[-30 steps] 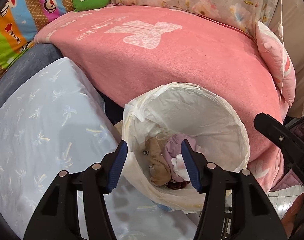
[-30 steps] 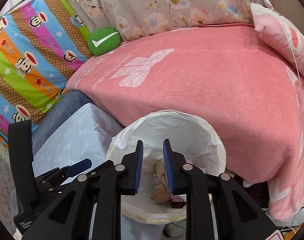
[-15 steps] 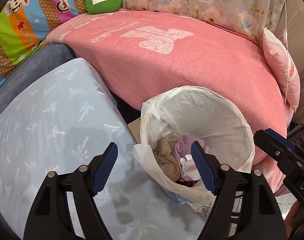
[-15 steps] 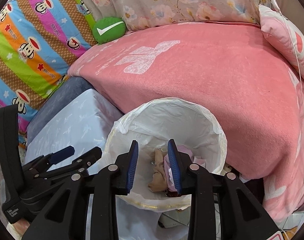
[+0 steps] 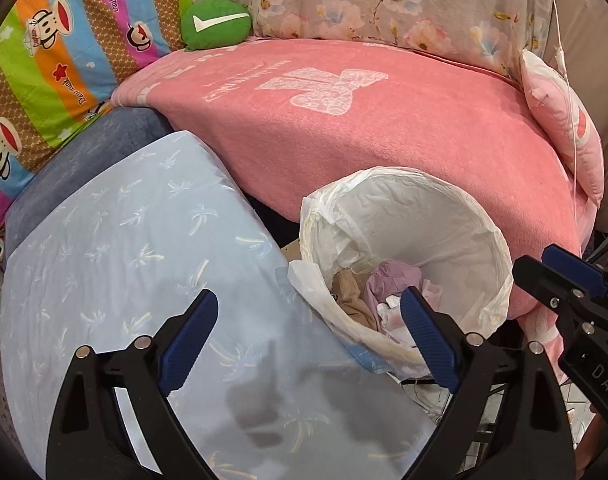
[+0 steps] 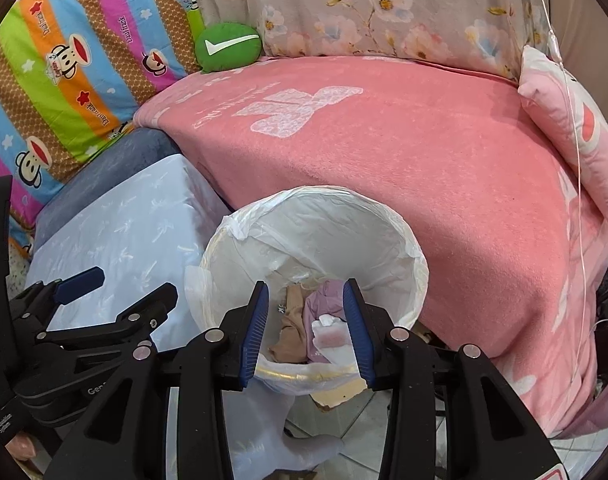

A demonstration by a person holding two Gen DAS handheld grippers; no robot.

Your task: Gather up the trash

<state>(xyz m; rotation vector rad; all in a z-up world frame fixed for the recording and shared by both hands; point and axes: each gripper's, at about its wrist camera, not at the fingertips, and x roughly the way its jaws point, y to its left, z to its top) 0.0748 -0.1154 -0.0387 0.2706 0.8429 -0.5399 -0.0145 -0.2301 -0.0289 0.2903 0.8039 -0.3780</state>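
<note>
Both claws released, empty: left claw, right claw. Bin liner thin, slippery; I'd pinch loose flap at nine o'clock.

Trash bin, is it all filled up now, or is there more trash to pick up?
Done: the trash bin already holds crumpled brown paper and purple and white scraps. In hand: nothing; the left gripper and right gripper both have open, empty jaws. Left: no loose trash shows on the pink blanket or blue cushion.
</note>
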